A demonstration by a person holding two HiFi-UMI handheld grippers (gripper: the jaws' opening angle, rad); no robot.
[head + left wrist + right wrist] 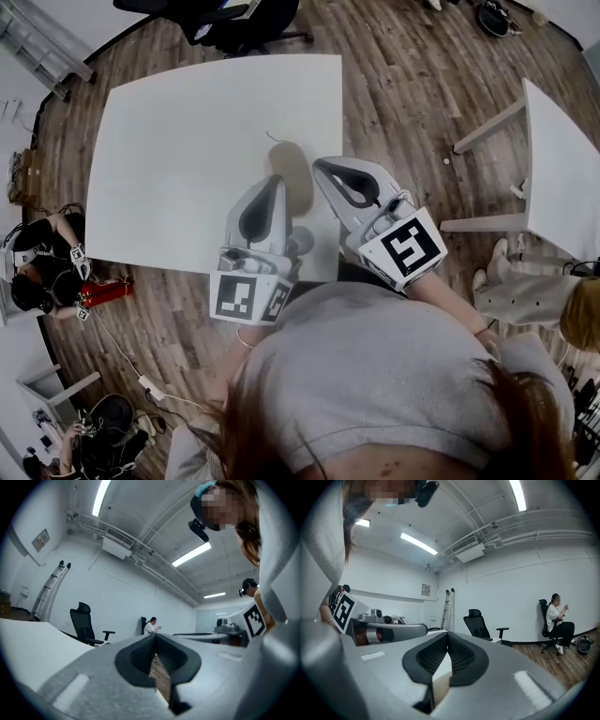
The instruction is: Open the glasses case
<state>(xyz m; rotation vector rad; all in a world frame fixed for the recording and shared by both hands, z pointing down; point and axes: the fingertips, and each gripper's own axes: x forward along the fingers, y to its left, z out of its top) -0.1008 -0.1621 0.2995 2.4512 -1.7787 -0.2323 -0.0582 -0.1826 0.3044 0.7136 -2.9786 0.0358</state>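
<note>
A tan oval glasses case [293, 169] lies closed on the white table [187, 159], close to its right edge. My left gripper [277, 179] hovers over the table just left of the case, its jaws shut with nothing between them. My right gripper [320, 165] is just right of the case at the table's edge, also shut and empty. In the left gripper view the left gripper [155, 637] shows its pads meeting at the tip, with wood floor below. In the right gripper view the right gripper [447, 635] is closed too, and a tan patch of the case [440, 688] shows under it.
A black office chair [234, 19] stands at the table's far edge. A second white table [562, 178] is to the right. A seated person [37, 267] and a red object [108, 292] are on the floor at left. A ladder [446, 606] leans on the wall.
</note>
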